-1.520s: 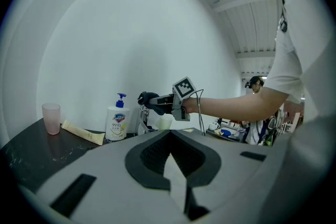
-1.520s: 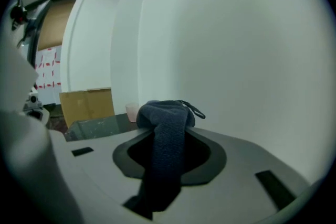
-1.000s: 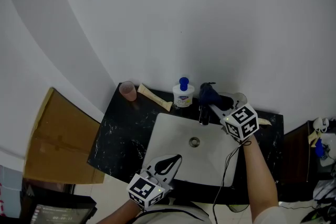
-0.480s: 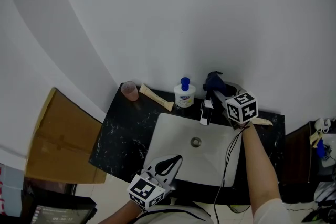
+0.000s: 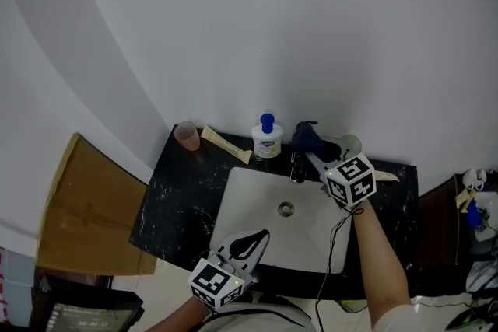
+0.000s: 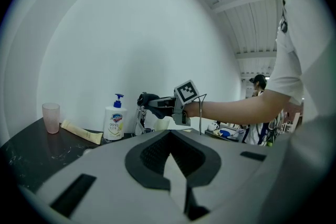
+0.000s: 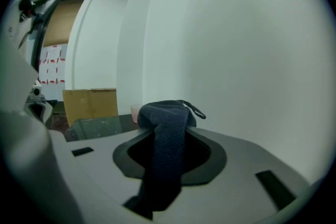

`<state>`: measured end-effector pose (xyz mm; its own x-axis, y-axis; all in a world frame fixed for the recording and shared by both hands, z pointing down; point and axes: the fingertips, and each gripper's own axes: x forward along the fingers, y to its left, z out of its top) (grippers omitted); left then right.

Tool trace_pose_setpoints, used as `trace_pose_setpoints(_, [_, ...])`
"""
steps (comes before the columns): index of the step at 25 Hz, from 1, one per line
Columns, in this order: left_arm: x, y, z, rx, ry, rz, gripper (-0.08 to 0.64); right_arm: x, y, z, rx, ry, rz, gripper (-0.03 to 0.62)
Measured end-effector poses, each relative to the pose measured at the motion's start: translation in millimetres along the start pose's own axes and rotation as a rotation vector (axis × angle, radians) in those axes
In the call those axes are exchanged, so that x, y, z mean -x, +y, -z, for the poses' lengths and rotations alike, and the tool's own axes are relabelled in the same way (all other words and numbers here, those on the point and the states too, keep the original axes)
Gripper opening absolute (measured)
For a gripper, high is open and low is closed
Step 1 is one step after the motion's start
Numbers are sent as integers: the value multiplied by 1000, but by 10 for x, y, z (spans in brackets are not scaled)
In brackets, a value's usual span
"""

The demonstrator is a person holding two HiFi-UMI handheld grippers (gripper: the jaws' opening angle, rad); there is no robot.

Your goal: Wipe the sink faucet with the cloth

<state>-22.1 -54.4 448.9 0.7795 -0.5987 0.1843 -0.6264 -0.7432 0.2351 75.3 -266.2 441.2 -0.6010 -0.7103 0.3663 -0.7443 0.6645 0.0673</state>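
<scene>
**Black stone bench, white sink: the cloth is at the top of the faucet**

A black marbled bench point(image 5: 183, 190) under a plain white wall point(image 5: 272, 27) carries the white sink point(image 5: 249, 206). The right gripper point(image 5: 317, 155) reaches over the back of the sink. Its fingers are clamped on the dark blue cloth point(image 7: 167, 128), which runs up between them and bunches into a wad just past the tips. In the head view that wad sits right at the top of the faucet point(image 5: 296, 166). I cannot tell whether it touches the metal.

This looks like the wiping step itself.
- **Grip:** keep the squeeze firm so the cloth does not slide out.
- **Contact:** press the soft wad against the faucet, not the hard tips.
- **Stroke:** draw the cloth along the faucet from base to outlet, then go round both sides.
- **Risk:** the soap bottle point(image 5: 266, 138) stands just beside the fingers on their left. A wide sideways sweep could likely tip it, so short strokes along the faucet seem safer.

The left gripper point(image 5: 247, 243) hovers at the sink's near rim, well apart from the right fingers and across the drain point(image 5: 286, 208) from them. Its fingers are brought together with nothing between them, and it has no part in the wipe.

Past the soap bottle, farther to the left of the right fingers, lie a pale tube point(image 5: 226, 145) and then a pink cup point(image 5: 186, 135) at the bench's back corner. Beyond that end of the bench stands a cardboard box point(image 5: 89, 210).
</scene>
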Motion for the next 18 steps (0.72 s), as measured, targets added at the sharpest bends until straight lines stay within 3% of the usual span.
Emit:
trace_pose_setpoints(7, [-3, -68, 21, -1, 11, 29, -3, 176, 561, 440, 53, 110, -57, 106])
trace_pose_setpoints(18, [34, -10, 54, -5, 28, 3, -3, -86, 267, 629, -65, 165, -51, 106])
